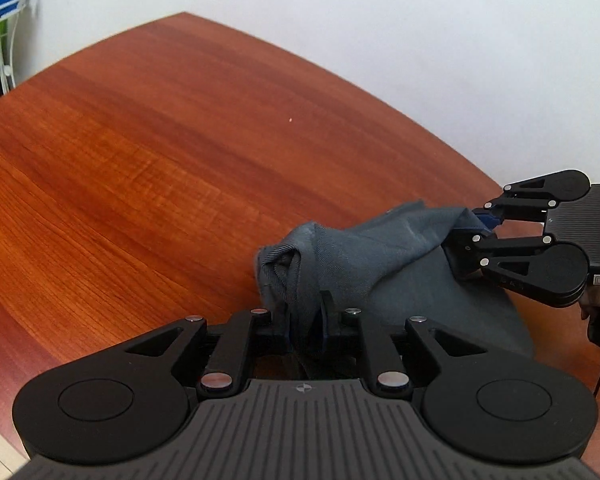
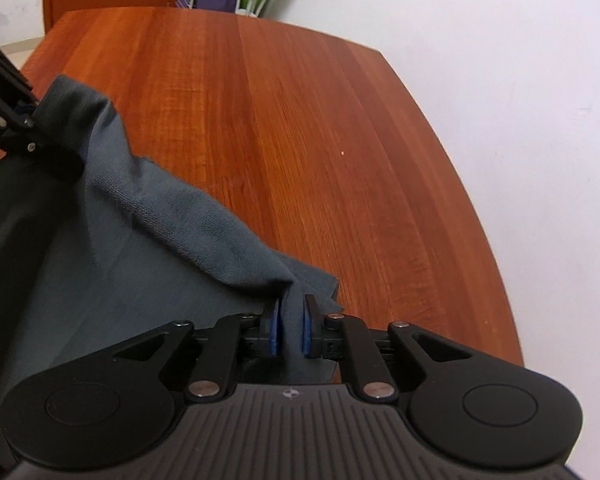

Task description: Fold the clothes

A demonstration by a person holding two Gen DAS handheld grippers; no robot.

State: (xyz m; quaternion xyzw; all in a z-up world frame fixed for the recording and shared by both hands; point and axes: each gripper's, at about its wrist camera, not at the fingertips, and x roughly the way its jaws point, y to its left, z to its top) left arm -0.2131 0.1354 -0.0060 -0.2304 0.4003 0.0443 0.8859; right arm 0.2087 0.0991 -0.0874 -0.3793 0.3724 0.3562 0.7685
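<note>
Gripping hard on the left, the left gripper (image 1: 305, 330) has its fingers clenched on a bunched edge of the grey-blue garment (image 1: 364, 264), cloth squeezed up between the pads. The garment lies at the near edge of the wooden table (image 1: 148, 152), with bare wood stretching away beyond it. Across to the right, the right gripper (image 2: 291, 334) is pinching a second corner, blue pads closed on a ridge of fabric. The held edge runs slack from one claw to the other, its long axis side to side, and the two claws sit close together. Any move now turns on that shared edge. How much cloth hangs off the near table edge is cut off, and what kind of garment it is I cannot tell.
</note>
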